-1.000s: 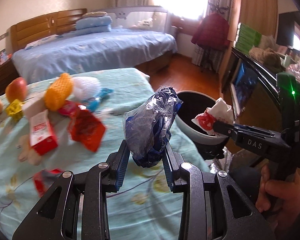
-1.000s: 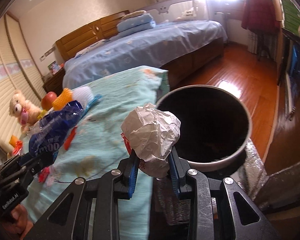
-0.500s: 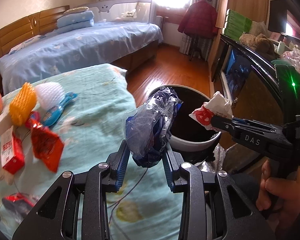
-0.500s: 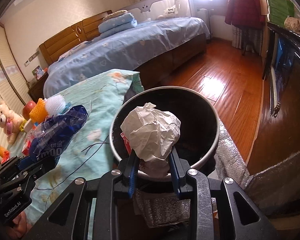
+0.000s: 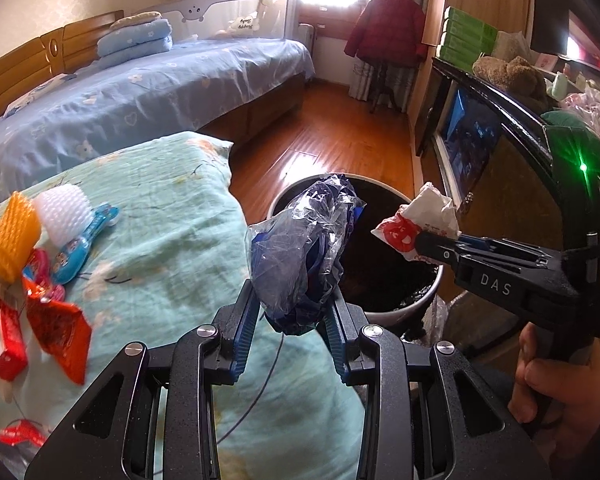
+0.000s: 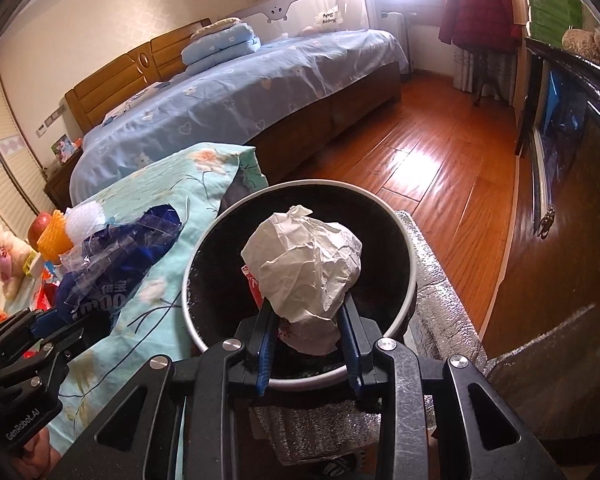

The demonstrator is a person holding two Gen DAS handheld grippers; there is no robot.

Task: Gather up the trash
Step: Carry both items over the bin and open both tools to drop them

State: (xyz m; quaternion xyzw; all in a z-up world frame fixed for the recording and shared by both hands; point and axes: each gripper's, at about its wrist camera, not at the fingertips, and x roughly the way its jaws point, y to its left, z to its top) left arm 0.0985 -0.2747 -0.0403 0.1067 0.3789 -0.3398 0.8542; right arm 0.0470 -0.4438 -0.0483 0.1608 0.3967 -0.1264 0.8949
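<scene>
While the right tool (image 6: pixel 306 316) hangs level over the black trash bin (image 6: pixel 400 232), clenched on a crumpled white paper ball (image 6: pixel 304 268), the left tool (image 5: pixel 294 312) to its left grips a crinkled blue plastic bag (image 5: pixel 300 248) beside the bin's rim. Left of both, wrappers (image 5: pixel 58 328) lie on the teal-covered table (image 5: pixel 172 248), with a blue bed (image 6: pixel 240 92) and wood floor (image 6: pixel 440 168) beyond.

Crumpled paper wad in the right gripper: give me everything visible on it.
The crumpled paper wad is white, creased paper balled into a rough lump with a twisted peak on top. Red print shows on one side. The right gripper is shut on its lower part, blue pads pressing both sides, the bulk sticking out past the fingertips. It hangs in the air over the open mouth of the black trash bin, touching nothing else.
</scene>
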